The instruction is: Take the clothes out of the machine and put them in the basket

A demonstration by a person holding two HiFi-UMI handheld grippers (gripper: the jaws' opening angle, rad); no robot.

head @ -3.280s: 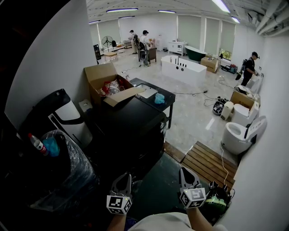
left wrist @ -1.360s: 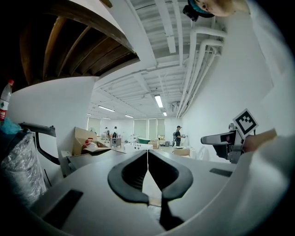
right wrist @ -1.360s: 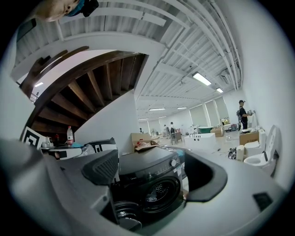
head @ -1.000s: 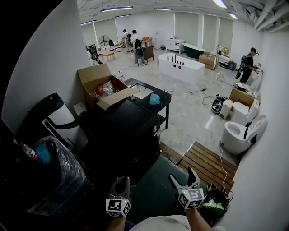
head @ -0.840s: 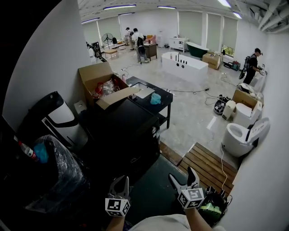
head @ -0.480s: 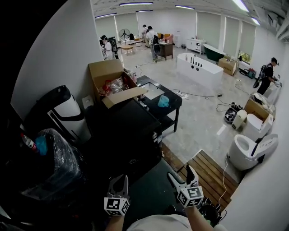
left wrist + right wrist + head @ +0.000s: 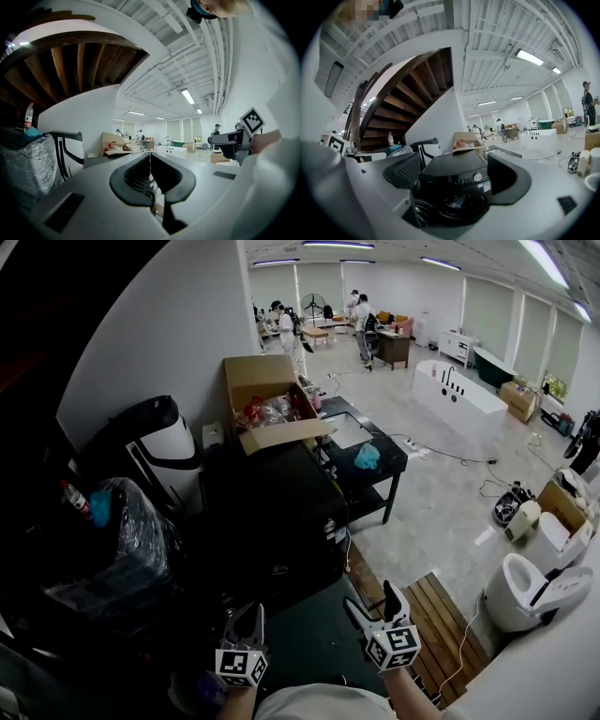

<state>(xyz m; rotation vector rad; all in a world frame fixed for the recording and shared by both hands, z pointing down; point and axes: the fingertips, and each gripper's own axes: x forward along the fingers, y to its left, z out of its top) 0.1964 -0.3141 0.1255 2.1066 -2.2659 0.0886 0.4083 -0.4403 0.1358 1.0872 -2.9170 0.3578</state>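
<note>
Head view has swung left. The right tool [image 7: 372,599] has spread wide and the left tool [image 7: 248,615] stays pinched shut, empty. Clothes are presumably still inside the machine [image 7: 272,521], so unloading hasn't begun.

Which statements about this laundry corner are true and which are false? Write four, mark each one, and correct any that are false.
1. The left claw is shut, with nothing between its jaws. True.
2. The right claw is clamped on a garment. False: its jaws stand apart and hold nothing. The washing machine shows between them, further off.
3. The washing machine is white. False: it is black.
4. An open cardboard box stands beyond the washing machine, near the wall. True.
</note>
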